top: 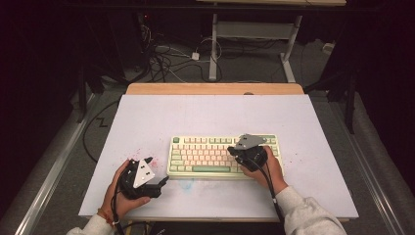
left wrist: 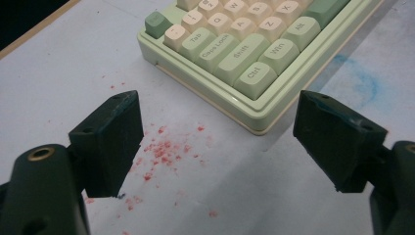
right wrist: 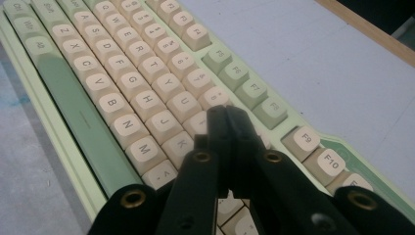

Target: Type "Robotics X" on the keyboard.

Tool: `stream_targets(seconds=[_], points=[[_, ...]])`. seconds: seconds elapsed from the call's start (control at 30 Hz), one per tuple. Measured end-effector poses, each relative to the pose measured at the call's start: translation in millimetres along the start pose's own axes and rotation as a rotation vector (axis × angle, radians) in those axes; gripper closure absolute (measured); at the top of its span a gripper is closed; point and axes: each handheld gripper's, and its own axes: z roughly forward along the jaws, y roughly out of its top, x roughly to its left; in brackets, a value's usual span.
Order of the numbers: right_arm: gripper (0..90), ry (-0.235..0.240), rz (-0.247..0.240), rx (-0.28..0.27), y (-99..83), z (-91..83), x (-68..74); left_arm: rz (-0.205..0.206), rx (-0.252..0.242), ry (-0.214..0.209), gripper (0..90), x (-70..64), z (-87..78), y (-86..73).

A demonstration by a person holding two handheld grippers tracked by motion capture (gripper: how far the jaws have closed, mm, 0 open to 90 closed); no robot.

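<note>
I keep my right gripper [right wrist: 226, 115], jaws pressed together, over the keyboard [top: 205, 155] mid-table and press one key squarely; my left gripper [left wrist: 215, 142] waits spread, near-left.

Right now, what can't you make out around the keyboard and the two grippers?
- Key under the right gripper tips: right gripper view, shut jaws cover it; contact unclear.
- Keyboard right half: left gripper view, cut off by the top edge.
- Key legends: high view, too small.
- Left gripper jaws: high view, small and dark.
</note>
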Motion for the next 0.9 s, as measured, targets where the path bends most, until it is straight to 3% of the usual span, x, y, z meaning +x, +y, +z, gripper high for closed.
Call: stream_targets(seconds=[0.4,0.73,0.9], points=[[90.0,-0.008,0.001,0.053,3.7,19.4,0.8,0.001,0.01,-0.014,17.6,-2.0,1.7,-0.7],[90.0,-0.01,0.006,0.083,3.5,20.1,1.6,0.008,0.02,-0.021,17.6,-3.2,2.8,0.1],[89.9,-0.007,0.015,0.038,4.0,12.9,1.4,0.005,0.021,-0.021,17.6,-2.7,3.0,0.0]])
